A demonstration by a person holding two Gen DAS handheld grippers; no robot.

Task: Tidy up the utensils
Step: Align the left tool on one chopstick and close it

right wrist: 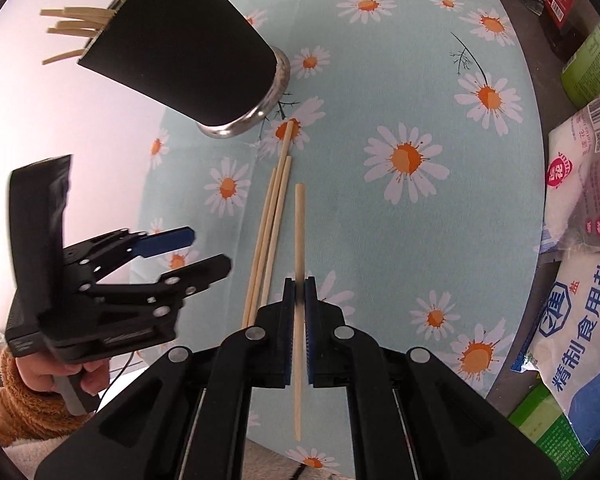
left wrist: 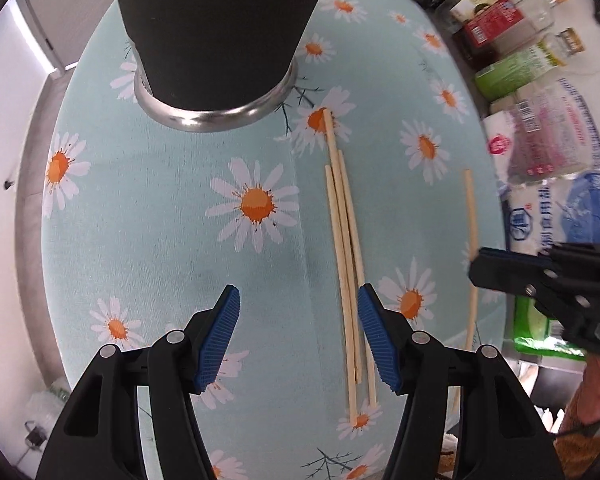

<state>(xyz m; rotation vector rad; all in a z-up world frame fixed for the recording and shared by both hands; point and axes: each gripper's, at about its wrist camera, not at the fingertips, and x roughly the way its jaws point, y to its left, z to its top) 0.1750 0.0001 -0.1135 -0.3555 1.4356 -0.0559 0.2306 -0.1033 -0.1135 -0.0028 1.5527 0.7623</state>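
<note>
Chopstick [right wrist: 299,240] clamped in right gripper [right wrist: 299,286]; left gripper [left wrist: 298,300] open, empty

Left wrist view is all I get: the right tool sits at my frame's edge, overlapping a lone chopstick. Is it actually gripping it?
Observer: Yes. In the right wrist view the right tool is shut on that single chopstick, with a pad pressing on each side.
Operator: And the black cup? My view cuts off its top.
Observer: The black cup holds several chopsticks, and their ends stick out of its mouth.
</note>
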